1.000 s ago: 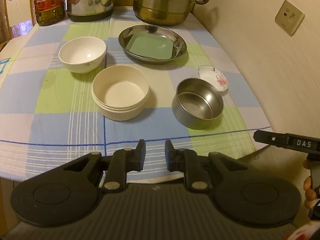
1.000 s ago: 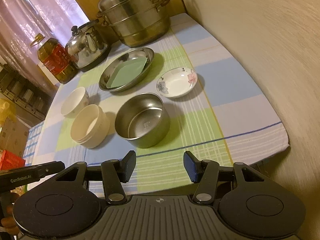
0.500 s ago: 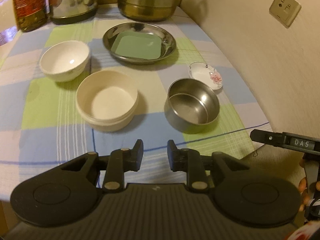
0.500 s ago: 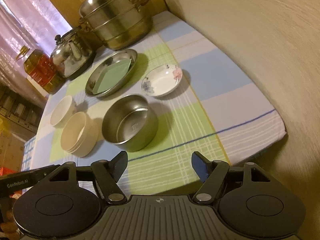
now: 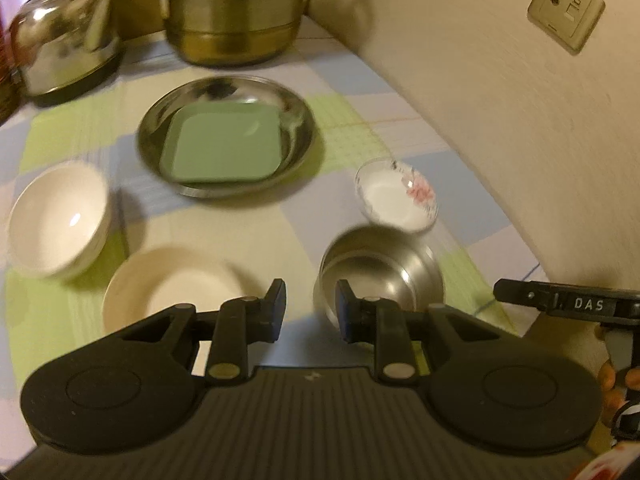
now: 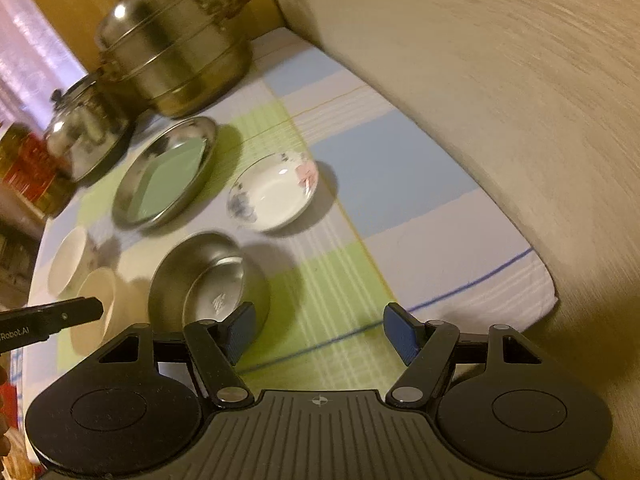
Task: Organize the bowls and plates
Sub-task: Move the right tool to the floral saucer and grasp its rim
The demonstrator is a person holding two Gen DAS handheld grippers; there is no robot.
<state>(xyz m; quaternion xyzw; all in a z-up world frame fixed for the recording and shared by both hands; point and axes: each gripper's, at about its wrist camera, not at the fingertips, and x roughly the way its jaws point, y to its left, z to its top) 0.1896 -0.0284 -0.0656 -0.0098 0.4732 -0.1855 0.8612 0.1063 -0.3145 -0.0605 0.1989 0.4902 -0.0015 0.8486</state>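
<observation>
- Since nothing sits between its pads, the left hand-held gripper [image 5: 308,307] is released, its jaws only a narrow slot apart, poised low over the near edge of the worktop [image 5: 256,232] between the cream bowl [image 5: 172,292] at its 10 o'clock and the steel bowl [image 5: 380,276] at its 1 o'clock.
- Because the right hand-held gripper [image 6: 318,330] has its jaws spread wide with nothing in them, it seems made ready for a broad rim; the steel bowl [image 6: 200,280] lies at its 10 o'clock, the left pad just in front of the bowl's near wall in the picture, though contact cannot be told.
- Where the steel plate [image 5: 226,136] sits at 12 o'clock from the left gripper, it already carries the square green plate [image 5: 222,146] inside it, so I judge that pair nested on purpose as the start of a plate stack.
- While the flowered saucer [image 6: 274,192] rests alone at 12 o'clock beyond the steel bowl, near the wall side, it looks like the next flat piece for that stack.
- As the white bowl [image 5: 58,218] stands at 9 o'clock, just beside the cream bowl, the bowls are grouped along the near side and appear not yet stacked.
- Behind everything, the steamer pot [image 5: 240,8] and kettle [image 5: 66,36] occupy the far edge at 12 and 11 o'clock, leaving the middle free for sorting.
</observation>
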